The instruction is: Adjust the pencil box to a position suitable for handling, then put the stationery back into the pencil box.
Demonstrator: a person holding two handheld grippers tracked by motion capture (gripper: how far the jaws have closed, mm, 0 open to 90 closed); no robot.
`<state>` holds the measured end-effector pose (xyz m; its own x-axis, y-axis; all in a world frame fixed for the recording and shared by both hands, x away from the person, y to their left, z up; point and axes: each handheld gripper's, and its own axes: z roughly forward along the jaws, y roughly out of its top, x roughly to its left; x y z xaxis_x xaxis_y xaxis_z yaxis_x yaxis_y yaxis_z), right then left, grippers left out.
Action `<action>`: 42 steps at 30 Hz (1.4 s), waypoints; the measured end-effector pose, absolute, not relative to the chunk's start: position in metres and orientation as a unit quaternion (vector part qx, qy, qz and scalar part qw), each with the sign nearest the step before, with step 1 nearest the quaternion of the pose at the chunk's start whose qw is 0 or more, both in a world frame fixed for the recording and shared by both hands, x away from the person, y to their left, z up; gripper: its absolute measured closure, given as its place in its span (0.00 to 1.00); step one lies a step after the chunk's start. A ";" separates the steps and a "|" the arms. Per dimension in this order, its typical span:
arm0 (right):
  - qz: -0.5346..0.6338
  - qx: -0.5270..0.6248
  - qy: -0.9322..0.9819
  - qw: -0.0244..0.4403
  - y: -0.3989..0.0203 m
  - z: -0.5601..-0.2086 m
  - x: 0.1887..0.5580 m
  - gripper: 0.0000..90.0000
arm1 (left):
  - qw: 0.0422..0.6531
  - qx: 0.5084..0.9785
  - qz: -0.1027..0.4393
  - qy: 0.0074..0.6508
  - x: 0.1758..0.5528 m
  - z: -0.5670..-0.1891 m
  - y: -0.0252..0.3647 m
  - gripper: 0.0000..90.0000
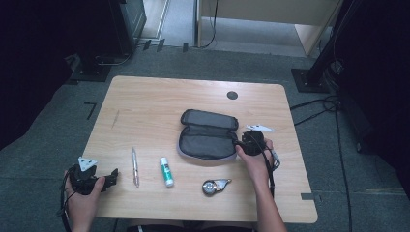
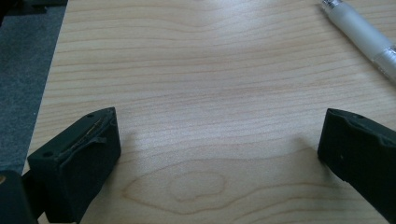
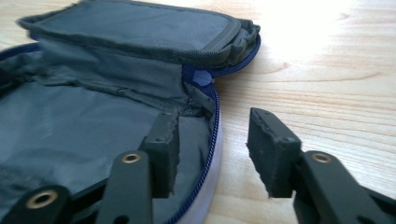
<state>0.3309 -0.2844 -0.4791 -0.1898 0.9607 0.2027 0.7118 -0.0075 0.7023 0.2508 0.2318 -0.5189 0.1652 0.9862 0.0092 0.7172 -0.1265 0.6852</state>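
An open grey pencil case (image 1: 208, 135) with a blue zipper lies right of the table's middle, its lid (image 3: 116, 28) folded back. My right gripper (image 1: 240, 142) is at the case's right end. In the right gripper view its jaws (image 3: 212, 126) stand apart astride the zippered rim, one inside the case and one over the wood, neither pad pressing on it. My left gripper (image 1: 113, 175) rests near the front left corner, its jaws (image 2: 219, 126) wide open over bare wood. A pen (image 1: 135, 166) (image 2: 364, 32) lies just beyond it.
On the wooden table (image 1: 145, 111), a white glue stick (image 1: 166, 171) with a green cap lies right of the pen. A correction tape roller (image 1: 215, 186) sits in front of the case. A dark cable hole (image 1: 232, 95) marks the far side. Grey carpet surrounds the table.
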 end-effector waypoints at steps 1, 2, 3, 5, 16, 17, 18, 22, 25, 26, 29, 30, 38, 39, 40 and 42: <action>0.371 0.600 0.688 0.167 -0.287 -0.477 0.329 0.54 | 0.279 0.711 0.242 0.599 0.251 -0.519 0.232 0.00; 0.383 0.591 0.693 0.155 -0.289 -0.475 0.326 0.51 | 0.278 0.711 0.242 0.599 0.251 -0.519 0.232 0.00; 0.381 0.584 0.699 0.157 -0.291 -0.474 0.323 0.49 | 0.279 0.711 0.242 0.599 0.251 -0.519 0.232 0.00; 0.375 0.570 0.712 0.163 -0.294 -0.472 0.317 0.46 | 0.278 0.711 0.242 0.599 0.251 -0.519 0.232 0.00; 0.379 0.539 0.734 0.164 -0.302 -0.458 0.276 0.24 | 0.278 0.712 0.242 0.598 0.251 -0.519 0.232 0.00; 0.379 0.533 0.738 0.166 -0.303 -0.457 0.272 0.23 | 0.278 0.712 0.242 0.598 0.251 -0.519 0.232 0.00; 0.382 0.528 0.740 0.165 -0.303 -0.456 0.267 0.23 | 0.279 0.712 0.242 0.598 0.251 -0.519 0.232 0.00; 0.387 0.511 0.749 0.167 -0.301 -0.455 0.251 0.23 | 0.278 0.712 0.242 0.598 0.251 -0.519 0.232 0.00; 0.391 0.502 0.755 0.160 -0.296 -0.458 0.241 0.23 | 0.278 0.712 0.242 0.598 0.251 -0.519 0.232 0.00; 0.392 0.498 0.757 0.161 -0.295 -0.459 0.239 0.23 | 0.278 0.712 0.242 0.598 0.251 -0.519 0.232 0.00; 0.396 0.489 0.760 0.160 -0.291 -0.464 0.234 0.23 | 0.278 0.712 0.242 0.598 0.251 -0.519 0.232 0.00; 0.398 0.488 0.760 0.163 -0.291 -0.465 0.232 0.23 | 0.278 0.712 0.242 0.598 0.251 -0.519 0.232 0.00; 0.406 0.455 0.780 0.140 -0.280 -0.482 0.223 0.25 | 0.278 0.712 0.242 0.598 0.251 -0.519 0.232 0.00; 0.406 0.451 0.783 0.138 -0.278 -0.484 0.221 0.26 | 0.278 0.712 0.242 0.598 0.251 -0.519 0.232 0.00; 0.405 0.448 0.785 0.135 -0.275 -0.486 0.220 0.26 | 0.279 0.712 0.242 0.598 0.251 -0.519 0.232 0.00; 0.400 0.442 0.792 0.128 -0.271 -0.489 0.217 0.26 | 0.278 0.712 0.242 0.598 0.251 -0.519 0.232 0.00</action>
